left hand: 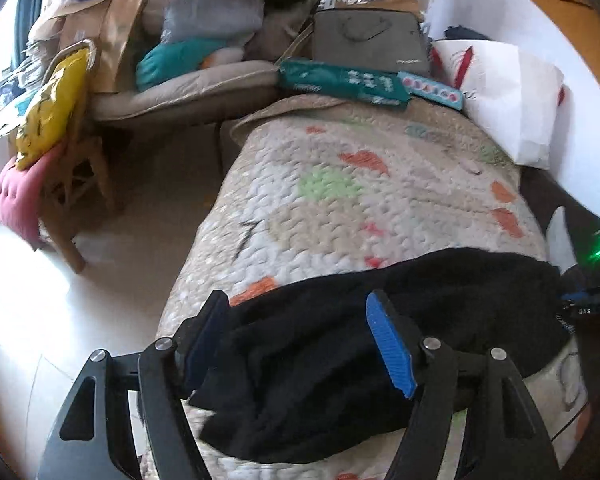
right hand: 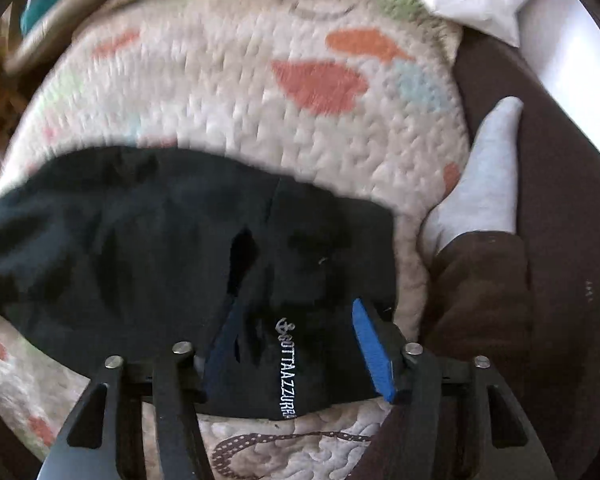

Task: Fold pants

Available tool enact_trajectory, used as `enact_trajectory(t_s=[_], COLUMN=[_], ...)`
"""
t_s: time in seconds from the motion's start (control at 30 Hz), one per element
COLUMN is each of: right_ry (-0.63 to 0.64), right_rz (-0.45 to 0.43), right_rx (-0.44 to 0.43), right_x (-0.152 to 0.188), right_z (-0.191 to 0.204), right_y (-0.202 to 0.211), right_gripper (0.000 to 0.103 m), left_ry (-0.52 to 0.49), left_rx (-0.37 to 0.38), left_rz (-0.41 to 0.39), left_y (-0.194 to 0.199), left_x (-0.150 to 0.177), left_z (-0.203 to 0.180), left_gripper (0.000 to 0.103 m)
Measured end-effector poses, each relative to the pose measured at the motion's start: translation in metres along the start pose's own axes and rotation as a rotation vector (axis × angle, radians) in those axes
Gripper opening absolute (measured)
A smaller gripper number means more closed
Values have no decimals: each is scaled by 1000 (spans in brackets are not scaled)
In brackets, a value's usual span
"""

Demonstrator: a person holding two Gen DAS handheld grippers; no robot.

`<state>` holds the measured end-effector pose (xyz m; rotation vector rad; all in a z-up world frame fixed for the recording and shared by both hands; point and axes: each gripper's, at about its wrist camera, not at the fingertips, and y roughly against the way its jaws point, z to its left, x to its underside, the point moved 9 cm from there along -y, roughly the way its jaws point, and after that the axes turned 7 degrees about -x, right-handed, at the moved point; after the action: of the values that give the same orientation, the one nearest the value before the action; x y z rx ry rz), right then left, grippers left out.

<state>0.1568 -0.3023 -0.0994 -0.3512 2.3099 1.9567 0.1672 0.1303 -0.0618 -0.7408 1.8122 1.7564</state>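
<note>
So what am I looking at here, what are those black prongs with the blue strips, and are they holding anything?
Those prongs are hand-held grippers, one per hand, each carrying a camera that looks along its two fingers. One picture is from the left gripper, the other from the right gripper. Both are open over black pants lying bunched on a patterned quilt; neither has closed on the cloth. White lettering marks the pants. Beside the quilt shows a foot in a grey sock.
</note>
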Motion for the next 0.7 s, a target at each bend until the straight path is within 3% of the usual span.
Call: enact_trajectory(t_s=[0.1,0.17,0.27,0.33,0.43,0.5,0.57,0.7], right_ry=[-70,-95,8,101,251,361,443,591], right_rz=[0,1,-69,-149,-251,-276,-265,-231], right_rx=[4,61,195,207,-3,-199,-316,-417], right_x=[1,1,-8,-20,-41,-51,-57,-61], right_z=[-15,-21,0,34,125,202,266,372], right_y=[-3,2,27,49,74,85,86,77], right_gripper=[28,45,49,51,51,51,51,51], left_ry=[56,174,340,449,497,486,475,488], left_rx=[-75,-139,-193,-188,-217,-257,-286,-273], left_rz=[13,40,86,107,91,65,47,52], left_y=[-7,-11,-17,-18,-12,-6,-2,-2], left_x=[5,9,18,25,27,23,20,18], left_z=[35,70,111,131,144,148,151,157], left_gripper=[71,71,71,71,71,71,71,71])
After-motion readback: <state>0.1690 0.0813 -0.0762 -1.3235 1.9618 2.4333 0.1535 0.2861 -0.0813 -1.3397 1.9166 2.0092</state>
